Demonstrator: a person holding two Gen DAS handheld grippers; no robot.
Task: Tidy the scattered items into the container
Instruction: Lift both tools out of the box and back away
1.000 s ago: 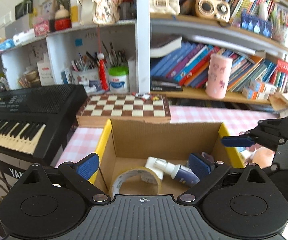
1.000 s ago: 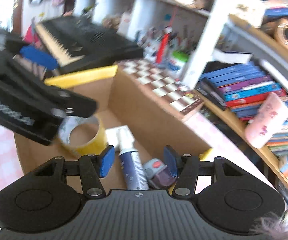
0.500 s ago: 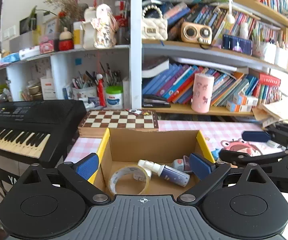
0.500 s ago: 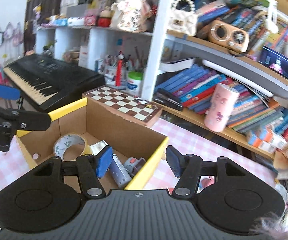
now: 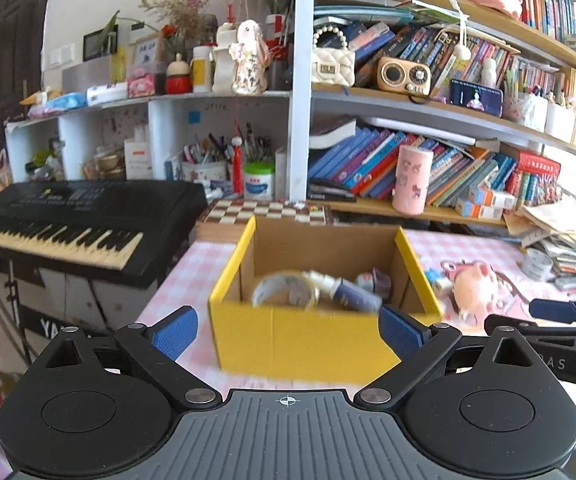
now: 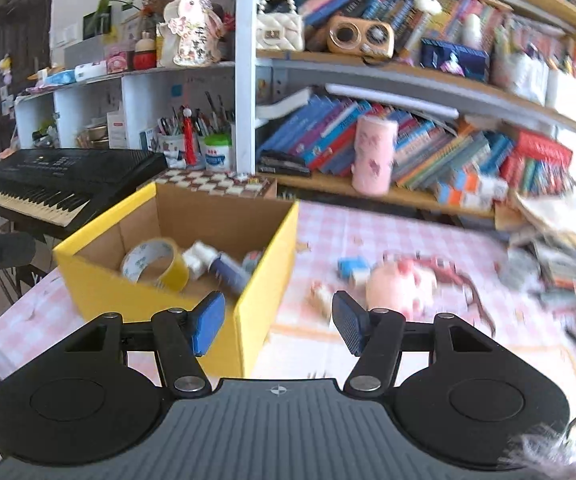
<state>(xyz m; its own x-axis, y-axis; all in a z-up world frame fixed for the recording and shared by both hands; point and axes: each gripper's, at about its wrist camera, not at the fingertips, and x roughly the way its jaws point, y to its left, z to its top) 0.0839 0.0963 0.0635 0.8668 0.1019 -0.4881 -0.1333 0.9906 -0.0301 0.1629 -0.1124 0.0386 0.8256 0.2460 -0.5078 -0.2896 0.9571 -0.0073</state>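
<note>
Yellow cardboard box (image 5: 308,340) sits on the pink checked tablecloth (image 6: 368,232), w/ a tape roll (image 6: 154,260), a white-capped spray bottle (image 6: 224,268) and a small grey-red item (image 6: 253,259) inside – all lying on the box floor. Left gripper (image 5: 288,332) is held in front of the box's near wall, jaws spread wide, nothing btwn them. Right gripper (image 6: 274,322) is at the box's near right corner – jaws part open after widening a little, nothing gripped. Still out on the cloth, right of the box: a pink pig plush (image 6: 402,280), a small blue block (image 6: 353,268) and a small pale piece (image 6: 320,294). Keyboard (image 5: 80,220) and chessboard (image 5: 268,212) sit behind the box.
</note>
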